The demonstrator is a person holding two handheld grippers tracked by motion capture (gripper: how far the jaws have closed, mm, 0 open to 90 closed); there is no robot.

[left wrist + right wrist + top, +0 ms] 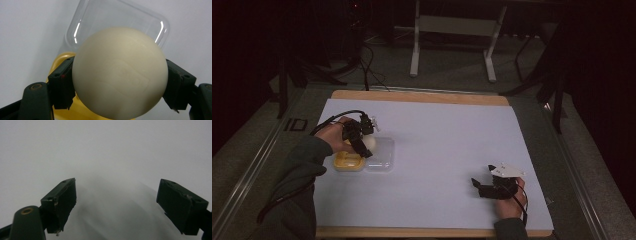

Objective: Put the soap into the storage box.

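the left gripper (pixel 120 82) squeezes the round ball (pixel 120 75) between its fingers (pixel 61 82), the right gripper (pixel 116 205) is open and empty, and the smooth ball could slip out and roll past the yellow box (pixel 348 161) under the fingers.

Your left gripper (pixel 362 142) sits over the left part of the table (pixel 437 150), with the ball (pixel 120 75) between its jaws, above the container (pixel 348 162) and the lid (pixel 381 155) touching that container's right side. Your right gripper (pixel 484 189) rests well apart, near the table's front right corner.
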